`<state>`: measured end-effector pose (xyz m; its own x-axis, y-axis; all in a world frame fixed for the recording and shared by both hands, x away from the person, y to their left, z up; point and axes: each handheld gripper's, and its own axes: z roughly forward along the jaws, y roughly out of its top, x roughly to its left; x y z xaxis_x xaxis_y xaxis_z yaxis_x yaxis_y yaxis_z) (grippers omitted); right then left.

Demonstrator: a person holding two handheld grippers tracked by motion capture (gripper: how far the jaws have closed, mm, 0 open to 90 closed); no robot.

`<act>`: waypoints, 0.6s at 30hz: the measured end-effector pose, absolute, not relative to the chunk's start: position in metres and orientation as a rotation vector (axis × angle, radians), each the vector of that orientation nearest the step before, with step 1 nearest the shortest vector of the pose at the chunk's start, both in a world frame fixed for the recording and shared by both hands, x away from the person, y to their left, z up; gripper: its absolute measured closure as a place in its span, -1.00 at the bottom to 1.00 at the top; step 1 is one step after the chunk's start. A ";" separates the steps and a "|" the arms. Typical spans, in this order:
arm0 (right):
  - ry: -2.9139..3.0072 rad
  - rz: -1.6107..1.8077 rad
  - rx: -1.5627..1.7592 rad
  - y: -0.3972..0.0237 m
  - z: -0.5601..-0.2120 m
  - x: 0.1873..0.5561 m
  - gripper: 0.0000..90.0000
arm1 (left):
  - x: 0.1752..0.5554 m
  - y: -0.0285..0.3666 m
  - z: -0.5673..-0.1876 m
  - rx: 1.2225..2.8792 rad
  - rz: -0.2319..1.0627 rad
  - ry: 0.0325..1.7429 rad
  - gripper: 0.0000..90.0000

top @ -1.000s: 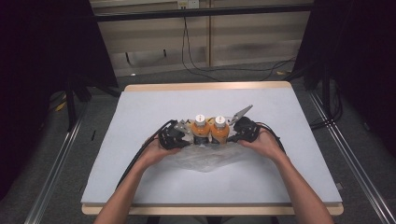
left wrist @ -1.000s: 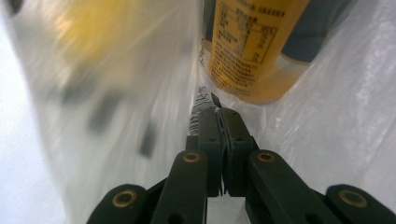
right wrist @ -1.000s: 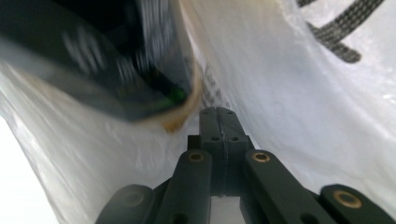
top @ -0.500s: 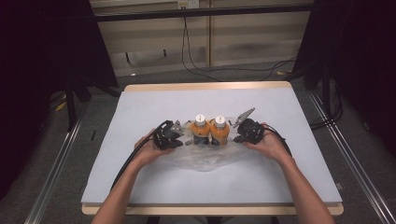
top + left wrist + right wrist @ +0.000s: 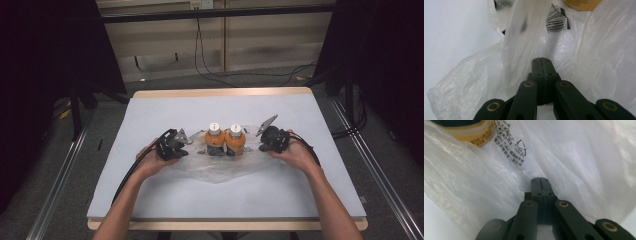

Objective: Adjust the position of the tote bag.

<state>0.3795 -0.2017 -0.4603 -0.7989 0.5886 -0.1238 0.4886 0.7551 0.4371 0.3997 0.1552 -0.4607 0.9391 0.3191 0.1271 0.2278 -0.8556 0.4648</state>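
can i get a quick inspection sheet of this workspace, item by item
surface: pale table top with a wooden edge, bare apart from the job's things
job's things: two orange bottles with white caps standing side by side on a clear plastic bag
clutter: nothing seen
grippers: left gripper and right gripper flank the bottles, jaws shut; each looks pinched on bag film
cables: black gripper cable trails off the near edge; floor cables behind the table
surroundings: dark curtains, metal rails on the floor
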 end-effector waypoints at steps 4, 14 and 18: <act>2.691 0.531 0.870 -0.209 -0.460 0.379 1.00 | 0.399 0.160 -0.460 2.656 0.281 0.388 1.00; 2.694 0.515 0.902 -0.225 -0.459 0.375 1.00 | 0.394 0.169 -0.459 2.688 0.327 0.377 1.00; 2.690 0.552 0.931 -0.236 -0.460 0.371 1.00 | 0.395 0.172 -0.459 2.693 0.330 0.371 1.00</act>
